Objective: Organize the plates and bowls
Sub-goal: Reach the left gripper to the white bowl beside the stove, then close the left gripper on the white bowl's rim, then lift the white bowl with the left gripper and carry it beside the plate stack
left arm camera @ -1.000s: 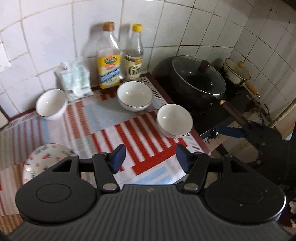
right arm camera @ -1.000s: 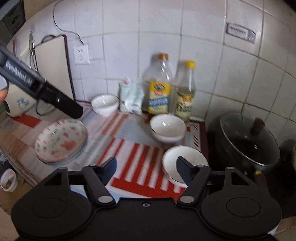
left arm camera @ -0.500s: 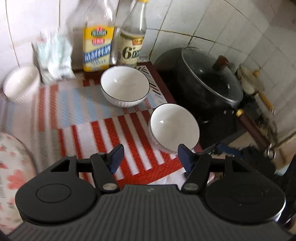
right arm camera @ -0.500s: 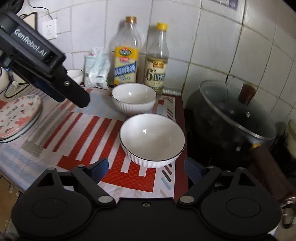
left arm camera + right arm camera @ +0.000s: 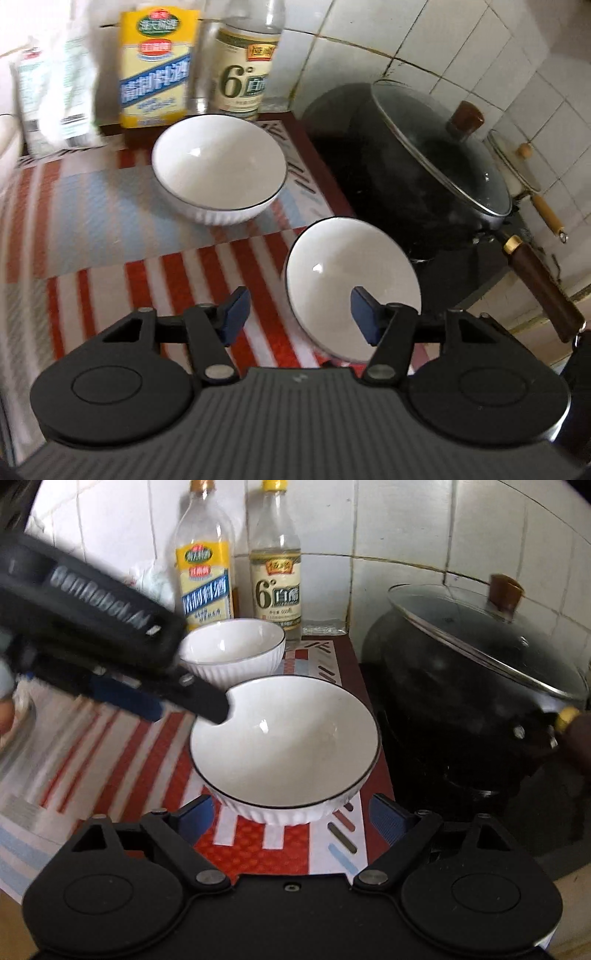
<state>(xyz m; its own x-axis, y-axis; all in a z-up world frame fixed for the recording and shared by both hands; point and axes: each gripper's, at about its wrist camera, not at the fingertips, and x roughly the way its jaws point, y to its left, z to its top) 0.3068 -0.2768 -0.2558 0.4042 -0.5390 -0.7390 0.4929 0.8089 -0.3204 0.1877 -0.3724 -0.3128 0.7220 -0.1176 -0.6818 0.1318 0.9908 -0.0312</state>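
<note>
Bowl [image 5: 284, 742] pickup starting, both grippers closing in on it.
Left gripper [image 5: 299, 314] closing across rim, not yet pinching; right gripper [image 5: 291, 812] released, needs to straddle base.

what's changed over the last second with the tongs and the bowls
Both tongs came down toward the near white dark-rimmed bowl. The left tongs, jaws closing, now straddle its rim without gripping; the right tongs widened, still open in front of it. The far white bowl, the bottles and the black lidded pot stayed put.
</note>
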